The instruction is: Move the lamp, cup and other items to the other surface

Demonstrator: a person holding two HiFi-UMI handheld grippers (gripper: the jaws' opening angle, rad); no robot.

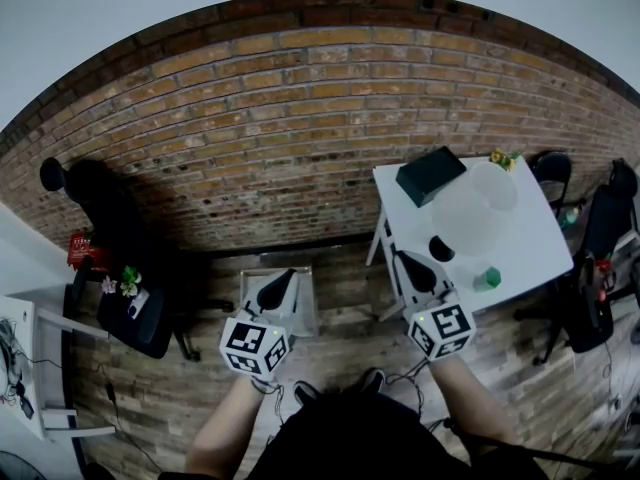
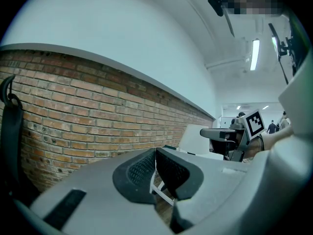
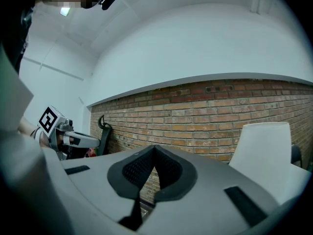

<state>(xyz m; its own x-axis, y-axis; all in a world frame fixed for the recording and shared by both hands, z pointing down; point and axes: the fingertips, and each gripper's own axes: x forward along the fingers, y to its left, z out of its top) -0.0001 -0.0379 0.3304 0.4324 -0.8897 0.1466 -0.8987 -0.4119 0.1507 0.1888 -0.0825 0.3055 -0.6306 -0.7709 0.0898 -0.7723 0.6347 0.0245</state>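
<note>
A white table (image 1: 535,253) at the right carries a white lamp (image 1: 476,206), a black box (image 1: 430,175), a dark cup (image 1: 441,249), a small green item (image 1: 488,278) and yellow flowers (image 1: 502,157). My right gripper (image 1: 407,260) is shut and empty, its tips at the table's near left edge, short of the cup. My left gripper (image 1: 284,278) is shut and empty too, held over a small low grey stand (image 1: 305,313). In the right gripper view the shut jaws (image 3: 154,152) point at the brick wall, with the lamp shade (image 3: 266,146) to their right. The left gripper view shows its shut jaws (image 2: 155,153).
A brick wall (image 1: 300,118) runs behind everything. At the left stands a black chair (image 1: 135,313) with small flowers (image 1: 128,282) on it, a red thing (image 1: 80,251) and a white desk (image 1: 25,368). More black chairs (image 1: 600,228) crowd the table's right side.
</note>
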